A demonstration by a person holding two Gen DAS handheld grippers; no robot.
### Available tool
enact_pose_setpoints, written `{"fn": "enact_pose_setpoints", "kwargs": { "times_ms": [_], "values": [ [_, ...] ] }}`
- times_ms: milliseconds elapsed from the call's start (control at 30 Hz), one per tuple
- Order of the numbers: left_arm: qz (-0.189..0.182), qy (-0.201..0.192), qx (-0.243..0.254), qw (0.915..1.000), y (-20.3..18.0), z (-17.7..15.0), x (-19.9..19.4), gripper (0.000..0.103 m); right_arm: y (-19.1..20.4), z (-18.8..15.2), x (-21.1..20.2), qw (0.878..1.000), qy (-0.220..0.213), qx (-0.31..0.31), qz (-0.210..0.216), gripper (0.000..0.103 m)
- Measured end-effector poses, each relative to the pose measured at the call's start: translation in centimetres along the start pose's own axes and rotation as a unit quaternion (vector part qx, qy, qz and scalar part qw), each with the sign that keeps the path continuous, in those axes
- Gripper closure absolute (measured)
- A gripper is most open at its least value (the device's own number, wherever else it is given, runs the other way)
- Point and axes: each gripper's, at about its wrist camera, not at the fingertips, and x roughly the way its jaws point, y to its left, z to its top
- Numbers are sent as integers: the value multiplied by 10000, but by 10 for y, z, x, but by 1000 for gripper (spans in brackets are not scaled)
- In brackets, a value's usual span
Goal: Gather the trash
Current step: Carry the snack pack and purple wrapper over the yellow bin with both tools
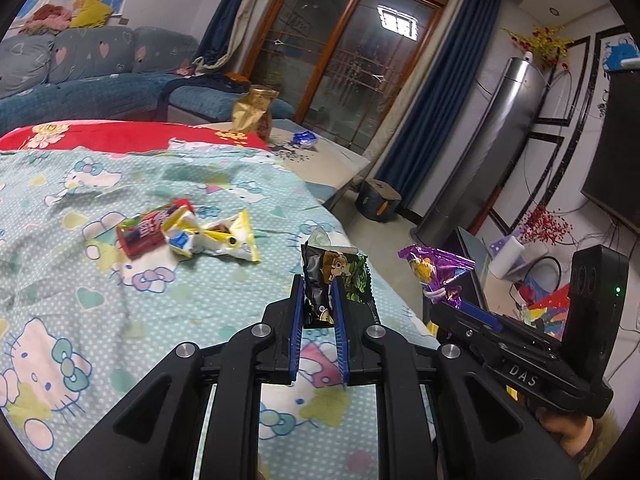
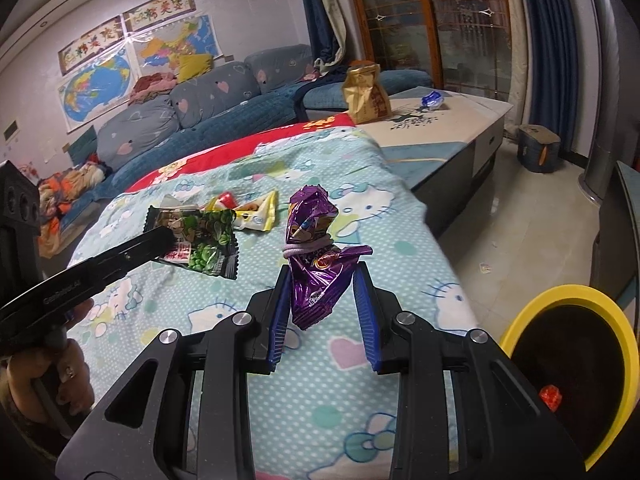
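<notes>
Both tongs tilt down over the bed (image 1: 120, 320). Left tongs (image 1: 318, 300) pinch a green snack bag (image 1: 340, 276) mid-frame. Right tongs (image 2: 324, 280) grip a purple wrapper (image 2: 316, 276), center frame.

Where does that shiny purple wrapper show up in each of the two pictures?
Left wrist view: the purple wrapper is right of centre, held up in the right claw that reaches in from the right edge.
Right wrist view: the purple wrapper is in the middle, pinched between the right claw's blue pads.
Shared landmark: the gold bag standing on the pale low table beyond the cartoon-cat sheet.
</notes>
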Motion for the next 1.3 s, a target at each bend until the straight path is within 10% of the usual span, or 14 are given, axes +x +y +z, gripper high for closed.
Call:
{"fn": "enact_pose_setpoints", "kwargs": {
  "times_ms": [1300],
  "values": [
    [-781, 381, 1512, 9847, -130, -31, 26, 90, -133, -40, -65, 9860, -248, 1232, -1097, 78]
  ]
}}
